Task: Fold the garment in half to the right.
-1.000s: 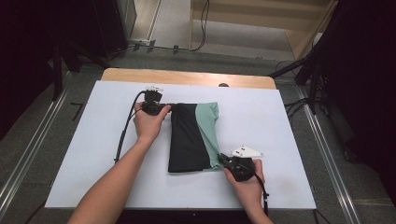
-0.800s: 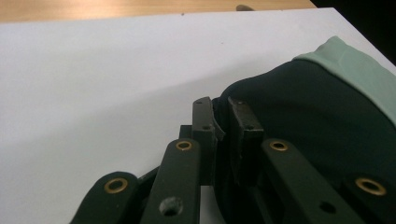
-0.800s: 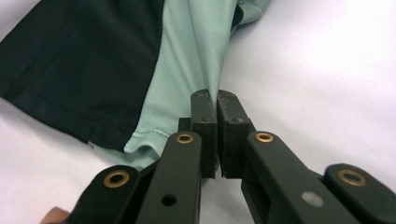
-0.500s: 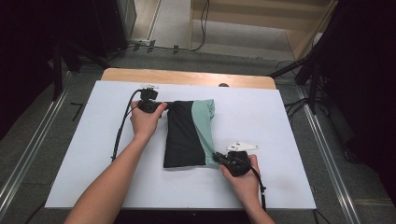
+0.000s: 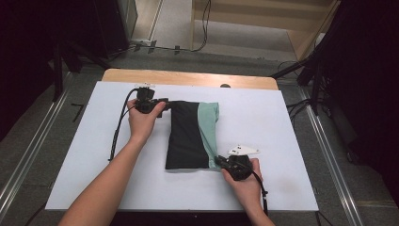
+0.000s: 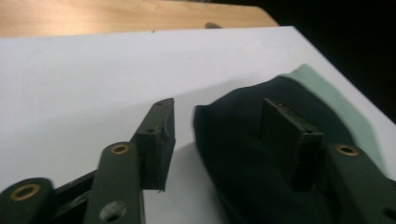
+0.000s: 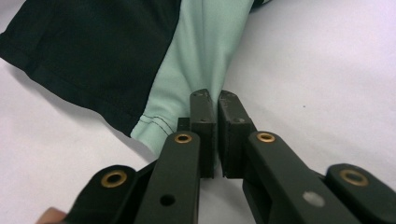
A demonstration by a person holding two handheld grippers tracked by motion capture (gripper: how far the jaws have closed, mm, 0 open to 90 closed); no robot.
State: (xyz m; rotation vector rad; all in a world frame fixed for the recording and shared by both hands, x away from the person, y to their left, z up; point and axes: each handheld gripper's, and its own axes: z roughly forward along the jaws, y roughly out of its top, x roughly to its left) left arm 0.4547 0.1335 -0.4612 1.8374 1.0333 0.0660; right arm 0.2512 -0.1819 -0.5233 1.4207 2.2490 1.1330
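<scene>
1. Left gripper (image 6: 215,140) jaws just opened, letting go of the cloth's (image 5: 188,136) far left corner; cloth edge lies loose between them.
2. Right gripper (image 7: 217,105) pinches the mint near corner.
3. Folded cloth lies mid-table (image 5: 282,122); left side looks placed.

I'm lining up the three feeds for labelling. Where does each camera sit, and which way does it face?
High view: above the person's side, looking forward and down on the white table; both forearms, the left gripper and the right gripper show.
Left gripper view: rides that gripper, looking along its jaws, just opened, over the folded garment's black corner.
Right gripper view: rides that gripper, jaws shut on the garment's mint edge.
Shared: all three show the black-and-mint garment on the white table.
</scene>
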